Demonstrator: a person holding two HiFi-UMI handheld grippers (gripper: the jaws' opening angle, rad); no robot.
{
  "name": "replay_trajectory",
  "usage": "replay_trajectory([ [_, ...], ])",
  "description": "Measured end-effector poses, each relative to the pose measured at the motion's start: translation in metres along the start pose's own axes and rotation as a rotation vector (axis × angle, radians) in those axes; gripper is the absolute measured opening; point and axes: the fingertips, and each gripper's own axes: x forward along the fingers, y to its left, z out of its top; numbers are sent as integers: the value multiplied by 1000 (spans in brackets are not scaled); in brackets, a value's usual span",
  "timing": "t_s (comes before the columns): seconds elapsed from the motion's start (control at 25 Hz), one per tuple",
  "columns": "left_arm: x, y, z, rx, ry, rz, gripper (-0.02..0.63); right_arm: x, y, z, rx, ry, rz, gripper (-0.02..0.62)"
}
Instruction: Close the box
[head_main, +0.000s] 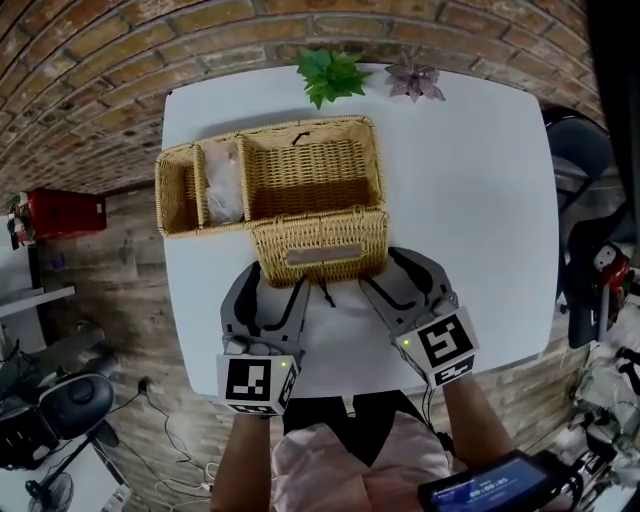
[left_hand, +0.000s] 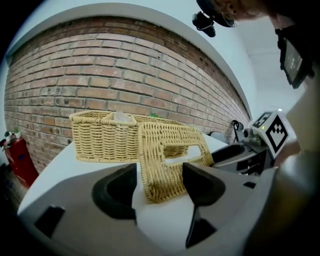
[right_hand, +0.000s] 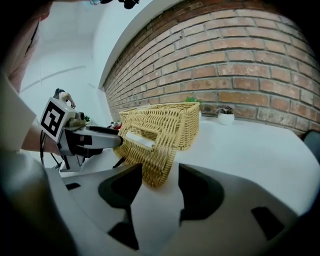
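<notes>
Nearest in the head view is the person's pink top (head_main: 360, 455), with both forearms reaching forward over a white desk (head_main: 470, 200). The left gripper (head_main: 275, 283) and the right gripper (head_main: 385, 270) lie side by side over the desk's near part, jaws wide apart and pointing at the wicker box (head_main: 300, 128). The box stands open in the middle of the desk. Its lid (head_main: 320, 243) slopes down from the front rim toward the person, and each gripper reaches one lower corner of it. A white thing (head_main: 225, 182) lies in the middle, narrow compartment. A green plant (head_main: 330, 72) and a purplish plant (head_main: 413, 78) stand at the desk's far edge.

In the left gripper view the jaws stand wide. The lid's (left_hand: 170, 155) lower corner shows between them, down at the desk, and neither pad visibly presses on it. The box rises behind the tilted lid, in front of a brick wall (left_hand: 125, 75). The right gripper comes in from the right, its marker cube (left_hand: 272, 132) facing the camera.

In the right gripper view the jaws are equally wide. The lid's (right_hand: 150, 145) other lower corner lies between them, unclamped. The left gripper's tips touch or nearly touch the lid from the left.
</notes>
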Motion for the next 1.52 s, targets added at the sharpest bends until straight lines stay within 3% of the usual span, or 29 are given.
replay_trajectory([
  [0.2, 1, -7, -5, 44, 34, -43, 282, 5, 2, -4, -21, 52, 6, 236],
  [0.36, 0, -6, -5, 7, 36, -72, 282, 6, 7, -6, -27, 63, 37, 221],
  [0.56, -5, -6, -1, -95, 19, -98, 282, 0, 10, -5, 31, 51, 78, 224],
  [1.2, -31, -18, 18, -160, 52, -160, 291, -39, 31, 18, 154, 28, 256, 232],
  [1.4, -47, -20, 32, -119, 48, -169, 304, -52, 38, 34, 258, -6, 337, 232],
  [1.52, -61, -25, 42, -41, 20, -168, 304, -58, 39, 41, 319, -34, 357, 232],
])
